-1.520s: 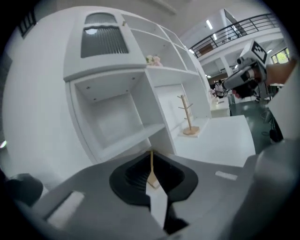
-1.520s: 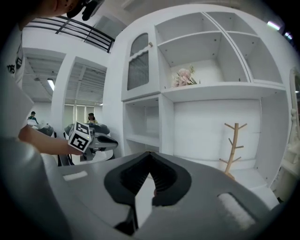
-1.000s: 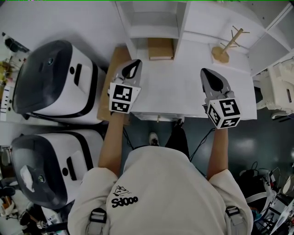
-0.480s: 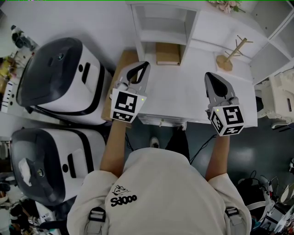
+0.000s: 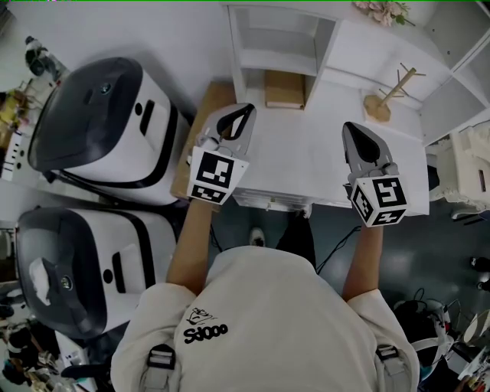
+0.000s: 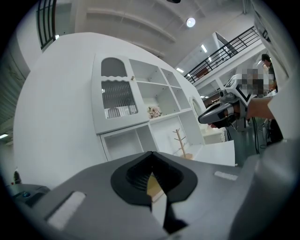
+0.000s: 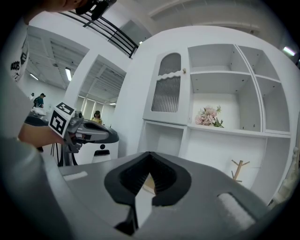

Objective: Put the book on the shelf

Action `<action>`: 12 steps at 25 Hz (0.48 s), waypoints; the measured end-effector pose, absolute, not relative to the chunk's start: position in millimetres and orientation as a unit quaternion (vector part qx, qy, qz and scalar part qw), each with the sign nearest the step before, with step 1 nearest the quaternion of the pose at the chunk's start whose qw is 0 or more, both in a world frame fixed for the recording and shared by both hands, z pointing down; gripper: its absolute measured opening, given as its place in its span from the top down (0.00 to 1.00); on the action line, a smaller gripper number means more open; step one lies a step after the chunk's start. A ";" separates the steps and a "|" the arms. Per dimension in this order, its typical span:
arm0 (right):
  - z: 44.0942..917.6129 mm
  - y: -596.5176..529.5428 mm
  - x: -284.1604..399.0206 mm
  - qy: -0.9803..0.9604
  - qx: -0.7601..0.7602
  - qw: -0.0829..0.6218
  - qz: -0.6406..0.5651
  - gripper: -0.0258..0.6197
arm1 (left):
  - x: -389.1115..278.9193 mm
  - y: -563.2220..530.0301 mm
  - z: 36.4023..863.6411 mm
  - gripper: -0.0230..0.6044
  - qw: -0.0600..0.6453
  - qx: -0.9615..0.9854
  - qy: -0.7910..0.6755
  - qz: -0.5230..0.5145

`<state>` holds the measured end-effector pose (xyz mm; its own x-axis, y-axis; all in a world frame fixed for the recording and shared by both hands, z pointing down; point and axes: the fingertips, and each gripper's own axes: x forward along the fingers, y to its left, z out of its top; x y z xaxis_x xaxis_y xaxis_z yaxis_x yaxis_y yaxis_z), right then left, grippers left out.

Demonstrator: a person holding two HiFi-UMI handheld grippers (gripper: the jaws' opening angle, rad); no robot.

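Note:
A brown book [image 5: 285, 89] lies flat on the white desk [image 5: 306, 157], in the low opening of the white shelf unit [image 5: 279, 34]. My left gripper [image 5: 246, 111] hovers over the desk's left part, just short and left of the book, jaws shut and empty. Over the right part of the desk my right gripper [image 5: 349, 127] is also shut with nothing in it. In the left gripper view the shut jaws [image 6: 151, 155] leave a gap that shows a sliver of the book [image 6: 153, 185]. The right gripper view shows the same book [image 7: 149, 183] past its gripper [image 7: 149, 154].
A wooden mug tree [image 5: 380, 96] stands on the desk at the right, with flowers [image 5: 380, 11] on a shelf above. Two large white-and-black machines [image 5: 99, 130] [image 5: 84, 268] fill the floor at the left. A brown board [image 5: 200, 130] leans by the desk's left side.
The head view has drifted, so the desk sits a little further right and lower. My left gripper has edged slightly nearer the book. Both grippers stay shut.

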<state>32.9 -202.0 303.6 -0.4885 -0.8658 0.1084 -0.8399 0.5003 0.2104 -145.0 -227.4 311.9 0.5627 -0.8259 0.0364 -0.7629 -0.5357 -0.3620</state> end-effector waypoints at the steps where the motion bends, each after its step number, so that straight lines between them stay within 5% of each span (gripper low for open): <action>1: 303.9 -202.7 32.9 -0.860 0.496 0.100 -0.063 0.96 | -145.1 -227.7 312.8 0.93 0.154 -0.870 0.456 -0.103; 12: 309.3 -206.3 29.7 -0.863 0.492 0.097 -0.055 0.96 | -147.0 -229.4 320.5 0.93 0.148 -0.873 0.452 -0.109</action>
